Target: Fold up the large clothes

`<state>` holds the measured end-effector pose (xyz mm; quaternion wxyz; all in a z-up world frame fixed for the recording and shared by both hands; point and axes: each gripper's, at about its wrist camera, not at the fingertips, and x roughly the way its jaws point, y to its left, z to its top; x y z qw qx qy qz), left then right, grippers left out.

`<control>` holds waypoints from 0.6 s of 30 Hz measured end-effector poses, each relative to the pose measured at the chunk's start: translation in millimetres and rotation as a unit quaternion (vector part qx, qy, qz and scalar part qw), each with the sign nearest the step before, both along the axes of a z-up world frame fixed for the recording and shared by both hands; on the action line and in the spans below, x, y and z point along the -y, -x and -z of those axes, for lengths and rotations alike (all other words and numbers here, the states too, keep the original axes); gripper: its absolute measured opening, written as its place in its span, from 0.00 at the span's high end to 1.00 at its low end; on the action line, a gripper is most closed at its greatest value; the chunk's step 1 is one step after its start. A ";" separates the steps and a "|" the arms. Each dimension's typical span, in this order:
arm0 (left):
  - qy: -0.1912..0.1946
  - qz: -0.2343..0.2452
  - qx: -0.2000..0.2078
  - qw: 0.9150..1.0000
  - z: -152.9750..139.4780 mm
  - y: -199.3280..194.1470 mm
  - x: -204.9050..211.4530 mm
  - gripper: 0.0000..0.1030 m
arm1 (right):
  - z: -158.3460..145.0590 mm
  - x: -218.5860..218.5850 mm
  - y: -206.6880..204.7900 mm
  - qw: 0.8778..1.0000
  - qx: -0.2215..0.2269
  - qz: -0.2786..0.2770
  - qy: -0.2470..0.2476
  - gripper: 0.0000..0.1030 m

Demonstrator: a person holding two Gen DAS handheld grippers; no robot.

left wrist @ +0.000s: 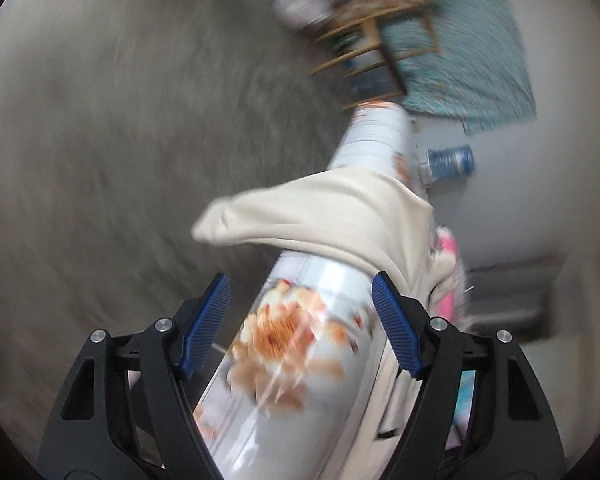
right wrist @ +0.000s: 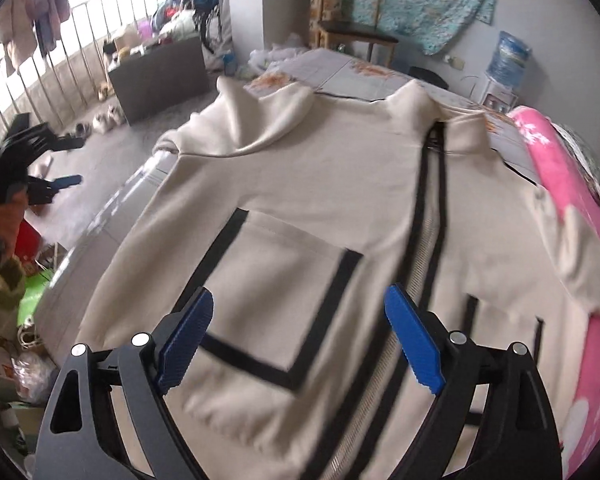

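A cream zip-front jacket with black-trimmed pockets lies spread flat, front up, on a bed covered with a pale floral sheet, its collar toward the far end and one sleeve edge lapping over the bed's side. A pink fleece blanket lies along its right side. The right tongs hover above the jacket's left pocket, blue pads spread wide, nothing between them. The left tongs are also spread and empty, off the bed's edge above the grey floor; that view is blurred.
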<state>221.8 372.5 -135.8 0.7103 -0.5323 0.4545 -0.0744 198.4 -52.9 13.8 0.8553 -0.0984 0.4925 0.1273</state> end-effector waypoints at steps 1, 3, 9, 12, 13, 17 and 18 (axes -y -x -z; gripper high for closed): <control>0.042 0.000 -0.019 0.999 24.2 -10.9 -3.0 0.32 | 4.8 -5.2 -5.2 1.000 -0.004 -0.001 0.003 0.17; 0.142 -0.012 -0.055 0.988 76.3 -26.8 -4.0 0.32 | 11.5 -13.3 -13.0 1.000 -0.010 0.001 0.010 0.17; 0.261 -0.036 -0.133 0.955 183.2 -61.5 18.3 0.31 | 22.8 -27.9 -29.8 0.999 -0.010 0.014 0.034 0.17; 0.289 -0.040 -0.152 0.944 216.4 -72.3 31.4 0.28 | 24.6 -32.8 -36.3 0.999 -0.009 0.020 0.037 0.17; 0.301 -0.043 -0.157 0.940 226.3 -76.2 34.8 0.28 | 24.8 -34.3 -36.9 0.999 -0.008 0.020 0.041 0.17; 0.344 -0.058 -0.178 0.920 267.6 -81.9 43.1 0.28 | 26.9 -38.5 -39.5 0.998 0.003 0.021 0.066 0.17; 0.351 -0.059 -0.181 0.917 274.2 -83.1 46.6 0.28 | 26.9 -39.3 -38.6 0.997 0.006 0.021 0.071 0.17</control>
